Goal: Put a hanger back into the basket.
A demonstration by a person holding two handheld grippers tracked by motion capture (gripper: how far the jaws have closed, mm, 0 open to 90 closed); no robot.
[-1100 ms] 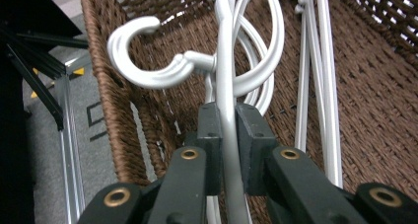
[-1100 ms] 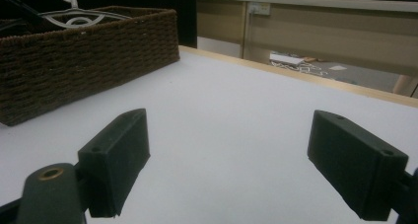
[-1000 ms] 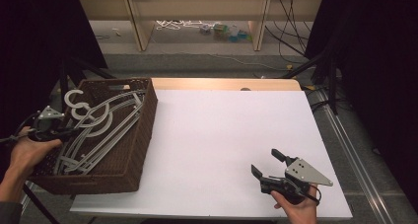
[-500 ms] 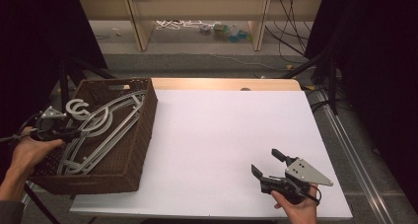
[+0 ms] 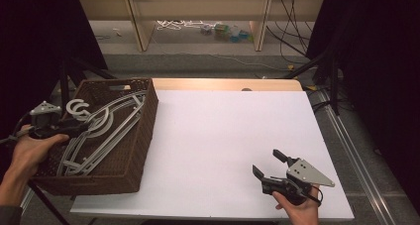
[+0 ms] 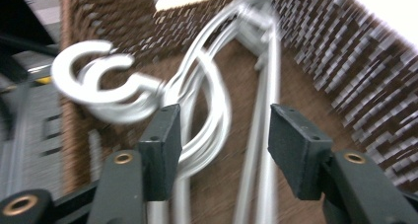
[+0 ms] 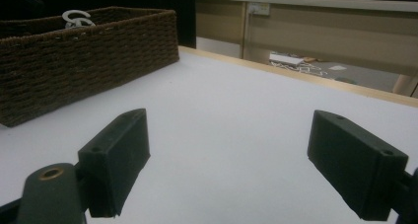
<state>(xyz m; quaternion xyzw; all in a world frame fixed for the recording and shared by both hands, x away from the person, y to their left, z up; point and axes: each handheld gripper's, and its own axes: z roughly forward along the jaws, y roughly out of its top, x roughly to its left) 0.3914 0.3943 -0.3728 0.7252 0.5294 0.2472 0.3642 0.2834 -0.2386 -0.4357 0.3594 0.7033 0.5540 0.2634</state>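
Several pale grey plastic hangers lie in a brown wicker basket at the table's left end, their hooks poking over its left rim. My left gripper reaches in from that side. Its jaws have just been opening and now stand apart in the left gripper view; the hanger necks run between and beneath the pads without being pressed. My right gripper rests on the white table near the front right, open, nothing between its jaws. From there the basket and a hanger hook show far off.
The white tabletop stretches from the basket to the right edge. A wooden strip borders its far side. Behind it stands a low shelf unit with cables on the floor. Dark stand legs rise beside the basket's left.
The left gripper's jaws went from shut on the hangers' necks to apart, letting them go. The hangers settled slightly lower in the basket. The right gripper stayed put.
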